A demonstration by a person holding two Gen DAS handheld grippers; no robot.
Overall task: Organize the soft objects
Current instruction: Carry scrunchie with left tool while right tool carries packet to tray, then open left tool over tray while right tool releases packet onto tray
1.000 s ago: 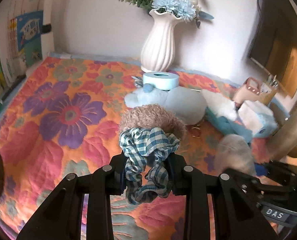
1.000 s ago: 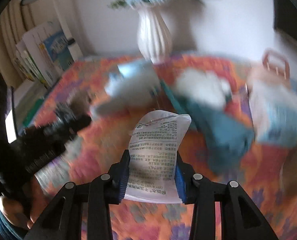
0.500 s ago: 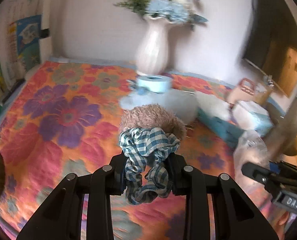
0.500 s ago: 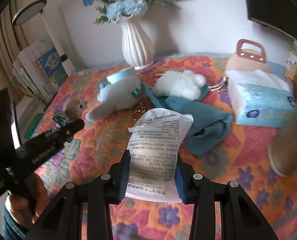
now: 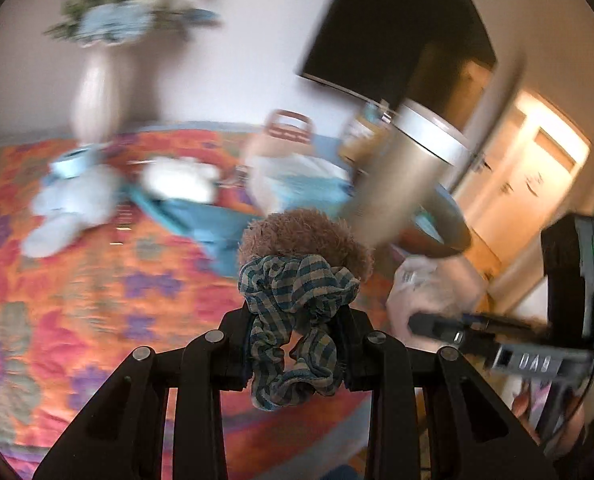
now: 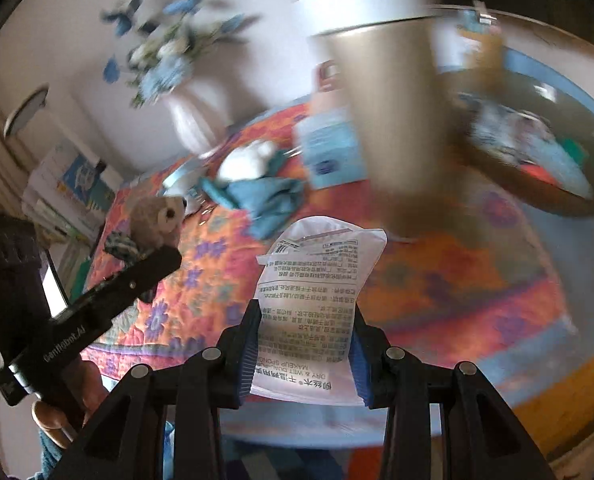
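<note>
Currently, a plush toy (image 5: 305, 236) with a checked scrunchie (image 5: 293, 320) is clamped in the left hand-held gripper (image 5: 297, 344), raised above the floral counter (image 5: 97, 280). A sponge packet (image 6: 313, 304) is pinched between the jaws of the right hand-held gripper (image 6: 305, 352). Both views are blurred. A metal cup (image 6: 385, 100) and bowl (image 6: 537, 184) are seen ahead; a teal cloth (image 6: 265, 200) and tissue pack (image 6: 329, 148) lie on the counter behind.

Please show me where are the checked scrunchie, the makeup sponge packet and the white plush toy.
checked scrunchie (image 5: 297, 320): left wrist view, on the bunched fabric between the tool's fingers.
makeup sponge packet (image 6: 317, 304): right wrist view, on the printed face.
white plush toy (image 6: 245, 164): right wrist view, on its blurred body.
</note>
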